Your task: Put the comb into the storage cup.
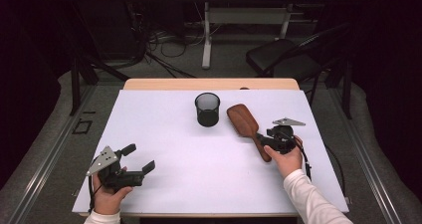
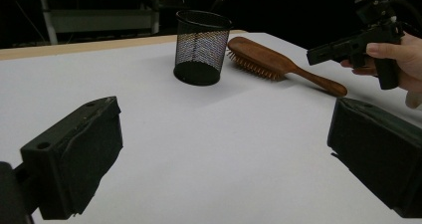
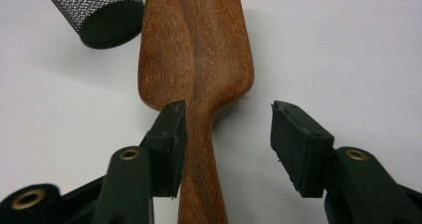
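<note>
Right claw (image 3: 226,149), jaws apart, straddles the neck of the wooden hairbrush (image 3: 199,59); its long axis runs up the frame's centre, head beside the mesh cup (image 3: 94,12). Left claw (image 1: 137,159) gapes empty at lower left.

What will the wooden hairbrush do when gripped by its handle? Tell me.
The hairbrush looks like solid wood, so probably stiff. Its smooth, tapered handle may slip between the right gripper's open jaws. The broad head likely makes it front-heavy, so it may droop.
</note>
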Tool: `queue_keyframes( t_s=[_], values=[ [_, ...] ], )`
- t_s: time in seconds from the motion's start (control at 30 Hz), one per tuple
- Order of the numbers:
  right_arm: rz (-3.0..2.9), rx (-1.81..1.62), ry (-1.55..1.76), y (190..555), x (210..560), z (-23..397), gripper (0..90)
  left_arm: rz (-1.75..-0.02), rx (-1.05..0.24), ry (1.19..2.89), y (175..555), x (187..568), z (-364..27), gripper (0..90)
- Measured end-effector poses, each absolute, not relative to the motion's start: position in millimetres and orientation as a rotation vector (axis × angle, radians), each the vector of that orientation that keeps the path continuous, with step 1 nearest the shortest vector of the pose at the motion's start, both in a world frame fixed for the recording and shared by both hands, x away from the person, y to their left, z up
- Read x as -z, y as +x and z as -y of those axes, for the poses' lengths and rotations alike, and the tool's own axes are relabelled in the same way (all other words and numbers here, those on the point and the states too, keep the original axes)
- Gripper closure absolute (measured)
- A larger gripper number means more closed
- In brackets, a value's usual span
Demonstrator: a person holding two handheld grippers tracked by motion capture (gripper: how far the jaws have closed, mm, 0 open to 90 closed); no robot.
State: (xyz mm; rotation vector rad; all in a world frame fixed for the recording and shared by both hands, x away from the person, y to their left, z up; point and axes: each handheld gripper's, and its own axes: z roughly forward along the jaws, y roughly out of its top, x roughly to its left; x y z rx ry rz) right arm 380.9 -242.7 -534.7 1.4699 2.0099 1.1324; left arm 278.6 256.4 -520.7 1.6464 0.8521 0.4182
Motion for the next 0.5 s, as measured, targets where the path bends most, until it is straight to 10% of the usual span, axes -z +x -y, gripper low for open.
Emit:
queue_keyframes(
  t_s=[0.5],
  values=[
    [-2.018,-1.123,1.454,383.3,533.3,236.7,31.5,-0.847,-0.420,1.654,278.6,520.5,-256.7,0.7]
  ],
)
